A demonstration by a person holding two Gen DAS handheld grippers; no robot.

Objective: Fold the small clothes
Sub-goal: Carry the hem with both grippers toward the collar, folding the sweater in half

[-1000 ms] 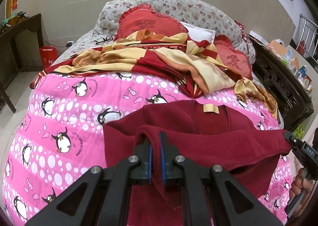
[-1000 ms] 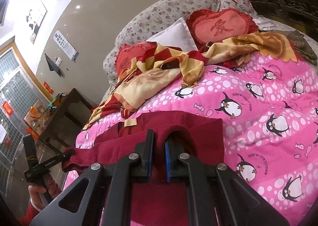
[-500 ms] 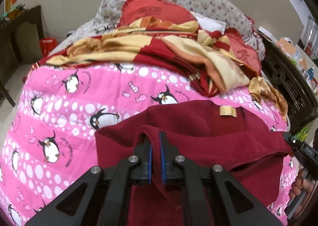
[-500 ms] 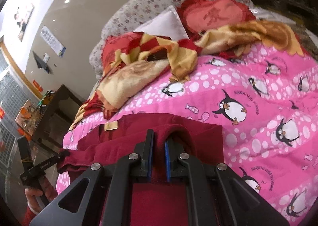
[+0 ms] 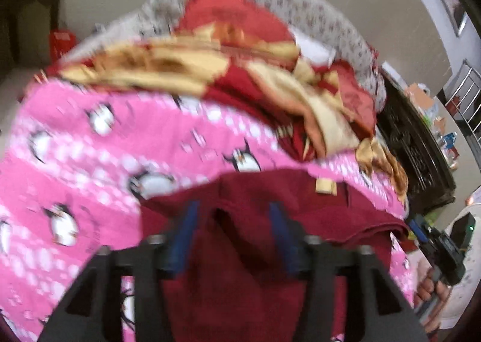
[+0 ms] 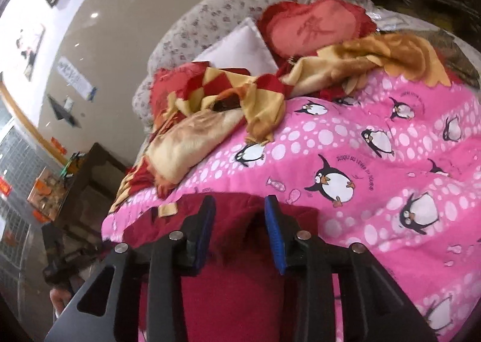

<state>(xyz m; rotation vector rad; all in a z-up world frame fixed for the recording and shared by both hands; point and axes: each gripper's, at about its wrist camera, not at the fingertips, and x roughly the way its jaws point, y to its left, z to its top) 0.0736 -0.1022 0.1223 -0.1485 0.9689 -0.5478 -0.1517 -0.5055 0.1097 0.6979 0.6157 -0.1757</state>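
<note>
Both grippers are letting go: the left gripper (image 5: 233,232) and right gripper (image 6: 239,229) are opening their fingers, the dark red garment (image 5: 270,251) lying slack between them on the penguin quilt (image 6: 375,161), seemingly dropping a finished fold just below the rumpled blanket (image 6: 210,119).

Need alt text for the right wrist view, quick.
The right tongs are opening over a dark red garment lying on a pink penguin quilt, its fold between the blue pads but not pinched. Behind lie a red-and-gold blanket and pillows.

Both wrist cams close, facing bed (image 5: 90,161)
</note>
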